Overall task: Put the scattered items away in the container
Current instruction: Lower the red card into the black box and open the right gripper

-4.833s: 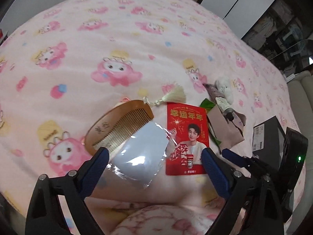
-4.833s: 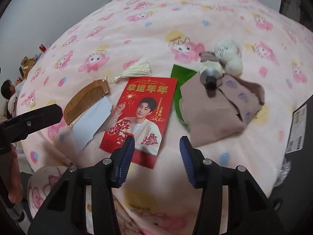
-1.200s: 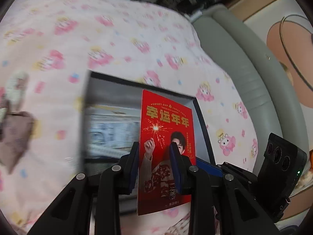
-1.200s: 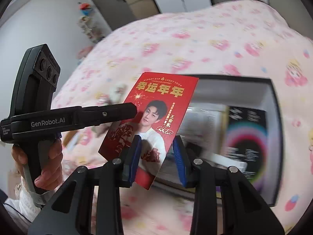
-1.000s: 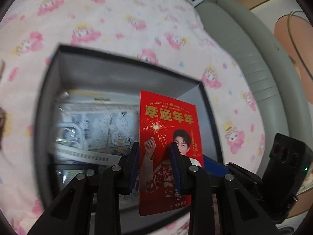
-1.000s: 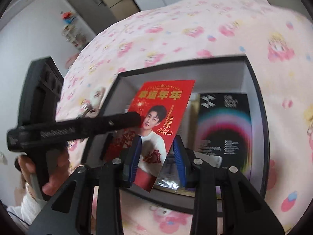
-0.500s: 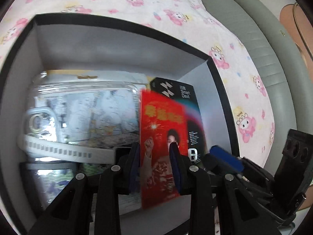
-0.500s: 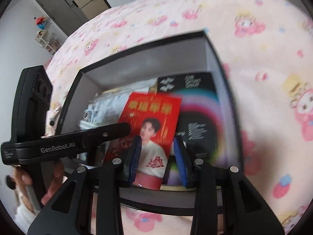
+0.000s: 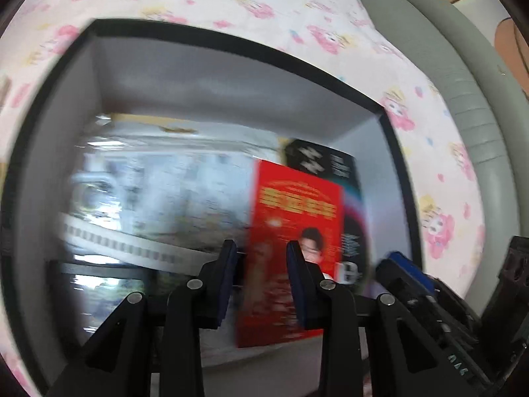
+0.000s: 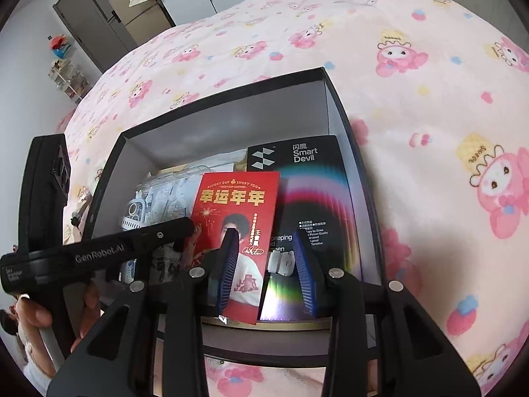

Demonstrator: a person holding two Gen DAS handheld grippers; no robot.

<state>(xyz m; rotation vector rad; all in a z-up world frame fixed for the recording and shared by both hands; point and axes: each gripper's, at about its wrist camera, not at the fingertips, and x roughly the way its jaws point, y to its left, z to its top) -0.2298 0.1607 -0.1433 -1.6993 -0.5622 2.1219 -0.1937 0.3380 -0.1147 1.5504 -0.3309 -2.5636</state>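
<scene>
While your left claw grips the red card over the box, your right claw stands open beside it.

You have one black box, one red card, one dark packet and two hand-held grippers.

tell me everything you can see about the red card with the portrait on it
The red card is a thin, flat, glossy rectangle, paper or card by its look, printed with gold characters, a sparkler and a portrait. It is down inside the open black box, tilted, its upper edge overlapping the black Smart Devil package. The left gripper straddles its lower part; whether the pads press it is unclear.
</scene>
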